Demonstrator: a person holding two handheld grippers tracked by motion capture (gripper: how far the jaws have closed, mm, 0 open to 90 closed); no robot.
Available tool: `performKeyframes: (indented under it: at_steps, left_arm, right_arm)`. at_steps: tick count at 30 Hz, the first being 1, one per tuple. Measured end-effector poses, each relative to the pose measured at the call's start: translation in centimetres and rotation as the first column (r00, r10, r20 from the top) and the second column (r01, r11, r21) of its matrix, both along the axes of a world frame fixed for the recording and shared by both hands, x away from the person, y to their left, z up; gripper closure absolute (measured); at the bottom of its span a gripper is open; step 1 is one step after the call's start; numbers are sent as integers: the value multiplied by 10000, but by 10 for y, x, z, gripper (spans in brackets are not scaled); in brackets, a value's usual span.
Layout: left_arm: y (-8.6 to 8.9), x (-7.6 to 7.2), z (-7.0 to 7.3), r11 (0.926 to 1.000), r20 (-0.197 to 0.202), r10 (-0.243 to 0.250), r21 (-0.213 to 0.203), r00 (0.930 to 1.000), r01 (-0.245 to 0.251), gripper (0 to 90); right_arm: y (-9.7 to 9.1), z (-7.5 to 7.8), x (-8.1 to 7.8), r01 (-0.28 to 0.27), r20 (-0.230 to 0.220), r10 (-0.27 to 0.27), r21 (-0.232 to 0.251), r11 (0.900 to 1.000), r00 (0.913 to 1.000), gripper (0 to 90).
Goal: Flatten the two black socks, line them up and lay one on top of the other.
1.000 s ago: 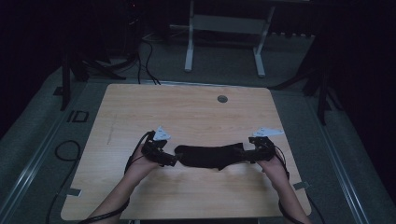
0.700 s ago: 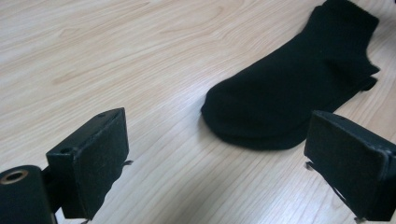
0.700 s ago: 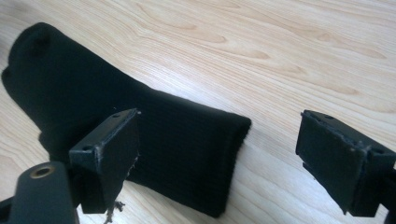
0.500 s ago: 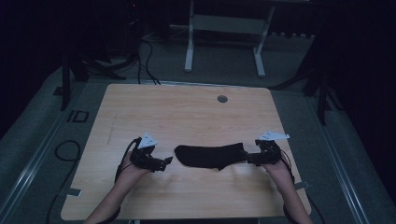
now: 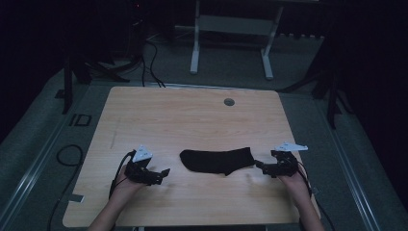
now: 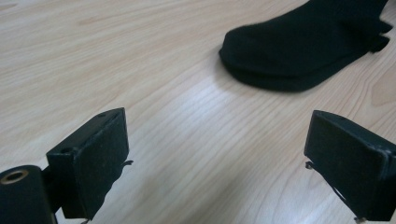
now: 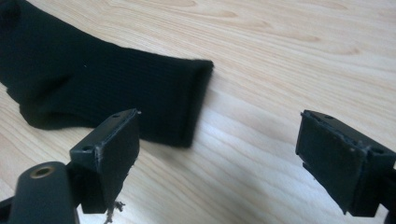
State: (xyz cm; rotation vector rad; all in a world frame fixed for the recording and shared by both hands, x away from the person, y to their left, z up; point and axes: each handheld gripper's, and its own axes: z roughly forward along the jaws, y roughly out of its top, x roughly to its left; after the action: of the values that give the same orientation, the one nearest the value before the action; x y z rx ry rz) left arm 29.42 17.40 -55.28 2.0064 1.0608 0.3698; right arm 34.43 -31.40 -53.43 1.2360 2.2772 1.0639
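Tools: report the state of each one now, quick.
Left tool: open, empty, short of the black sock.
Right tool: open, empty, beside the sock's cuff.

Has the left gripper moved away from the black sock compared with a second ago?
Yes. In the high view the left gripper now sits apart from the sock, with bare table between them; a second ago it was at the sock's end. It drew back leftward, jaws open.

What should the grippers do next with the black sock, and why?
Probably nothing more than easing both grippers a little farther away. The black sock lies flat and stretched out on the table, and the left gripper and right gripper are both open, empty and clear of the sock's two ends, so the laying-out looks finished.
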Motion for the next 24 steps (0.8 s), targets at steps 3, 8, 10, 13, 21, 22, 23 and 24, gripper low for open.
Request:
performKeyframes:
  at_steps: [3, 8, 10, 13, 21, 22, 23, 24]
  left_arm:
    - [5, -5, -1, 9999, 34, 109, 28, 9999, -109, 67]
    - [14, -13, -5, 9996, -57, 263, -67, 9996, -264, 68]
    - [17, -16, -6, 9994, -131, 335, -89, 9994, -336, 68]
    - [23, -21, -9, 9990, -165, 423, -99, 9990, -425, 68]
    - [40, -33, -11, 9962, -179, 838, -215, 9963, -841, 68]
    - [42, -34, -11, 9957, -147, 904, -189, 9958, -907, 68]
    - [44, -35, -11, 9954, -155, 925, -249, 9956, -928, 68]
    - [46, -37, -11, 9948, -212, 981, -237, 9950, -986, 68]
  right_arm:
    - [-7, -2, -4, 164, -55, -164, 32, 9999, 9999, 134]
    - [-19, -5, -12, 398, -164, -395, 220, 9990, 9991, 135]
    - [-23, -6, -15, 445, -214, -441, 201, 9988, 9988, 135]
    - [-30, -8, -20, 535, -273, -529, 230, 9983, 9982, 136]
    - [-49, -12, -36, 956, -468, -941, 311, 9949, 9945, 137]
    - [-52, -13, -37, 1023, -488, -1006, 341, 9942, 9937, 137]
    - [-54, -14, -39, 1091, -535, -1071, 355, 9934, 9928, 137]
    - [-56, -15, -40, 1141, -567, -1119, 366, 9928, 9921, 138]
